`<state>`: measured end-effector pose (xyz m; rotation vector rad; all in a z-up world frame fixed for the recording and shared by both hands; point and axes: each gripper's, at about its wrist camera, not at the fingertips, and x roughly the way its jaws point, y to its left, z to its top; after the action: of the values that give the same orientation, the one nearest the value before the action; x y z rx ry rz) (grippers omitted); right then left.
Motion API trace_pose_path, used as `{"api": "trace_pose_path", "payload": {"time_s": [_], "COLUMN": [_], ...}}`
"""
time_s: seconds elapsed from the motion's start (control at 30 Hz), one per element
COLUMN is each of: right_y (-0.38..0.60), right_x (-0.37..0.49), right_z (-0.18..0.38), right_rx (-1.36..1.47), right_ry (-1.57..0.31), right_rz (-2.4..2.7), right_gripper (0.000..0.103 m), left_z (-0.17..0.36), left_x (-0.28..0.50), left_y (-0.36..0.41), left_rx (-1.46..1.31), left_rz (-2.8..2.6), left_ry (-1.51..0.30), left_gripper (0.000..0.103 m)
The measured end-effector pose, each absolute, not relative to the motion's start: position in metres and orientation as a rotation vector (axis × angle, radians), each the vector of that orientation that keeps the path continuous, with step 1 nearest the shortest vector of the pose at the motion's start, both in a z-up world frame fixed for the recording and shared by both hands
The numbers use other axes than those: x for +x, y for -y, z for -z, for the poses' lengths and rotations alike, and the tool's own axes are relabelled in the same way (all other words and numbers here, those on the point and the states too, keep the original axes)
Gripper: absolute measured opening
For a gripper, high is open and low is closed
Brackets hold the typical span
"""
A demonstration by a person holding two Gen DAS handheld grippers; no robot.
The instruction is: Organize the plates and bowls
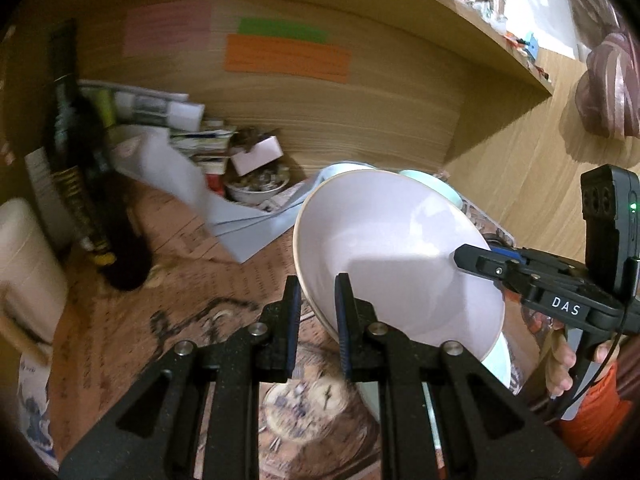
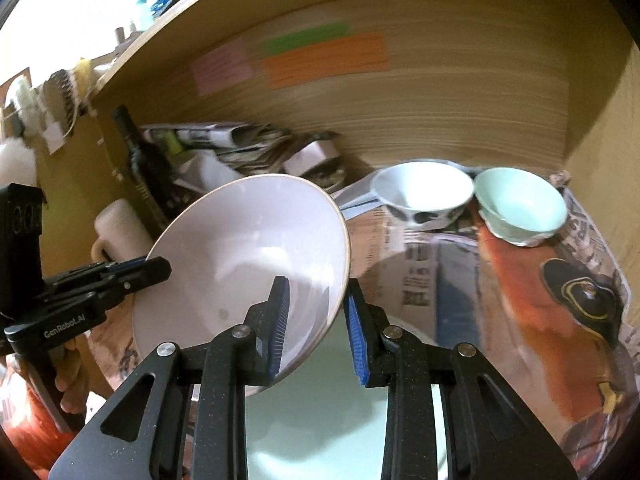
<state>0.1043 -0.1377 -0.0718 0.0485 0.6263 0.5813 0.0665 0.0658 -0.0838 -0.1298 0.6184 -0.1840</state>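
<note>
A large white bowl [image 1: 392,248] [image 2: 248,256] is held up, tilted, between both grippers. My left gripper [image 1: 318,308] is shut on its left rim, one finger inside, one outside. My right gripper [image 2: 316,316] is shut on its right rim; it also shows in the left wrist view [image 1: 480,262] at the bowl's right edge. A pale green plate [image 2: 340,412] lies below the bowl. A white bowl with dark spots [image 2: 424,192] and a mint green bowl [image 2: 520,204] stand at the back right of the shelf.
The shelf floor is covered with newspaper [image 2: 520,300]. A dark bottle [image 1: 76,160], a cream mug [image 2: 120,228], stacked papers [image 1: 192,128] and a small dish of clutter [image 1: 256,184] crowd the back left. Wooden walls [image 1: 320,112] close in the back and right side.
</note>
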Motion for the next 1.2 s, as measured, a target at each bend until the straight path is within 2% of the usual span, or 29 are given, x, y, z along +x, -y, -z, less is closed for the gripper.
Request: {"api": "trace_pose_path", "payload": {"time_s": [0.57,1.2], "right_y": [0.061,0.025], "right_x": [0.085,0.091], "right_z": [0.096,0.127], "right_rx": [-0.072,-0.156], "right_ry": [-0.712,-0.831], "right_rz": [-0.726,-0.736], "right_gripper": [0.025,0.025], "left_z": [0.117,0.15], "left_x": [0.0,-0.009], "left_y": [-0.13,-0.157], "left_rx": [-0.247,-0.336], "left_rz": [0.039,0.031], "left_ry": [-0.635,-0.685], "left_gripper": [0.016,0.016]}}
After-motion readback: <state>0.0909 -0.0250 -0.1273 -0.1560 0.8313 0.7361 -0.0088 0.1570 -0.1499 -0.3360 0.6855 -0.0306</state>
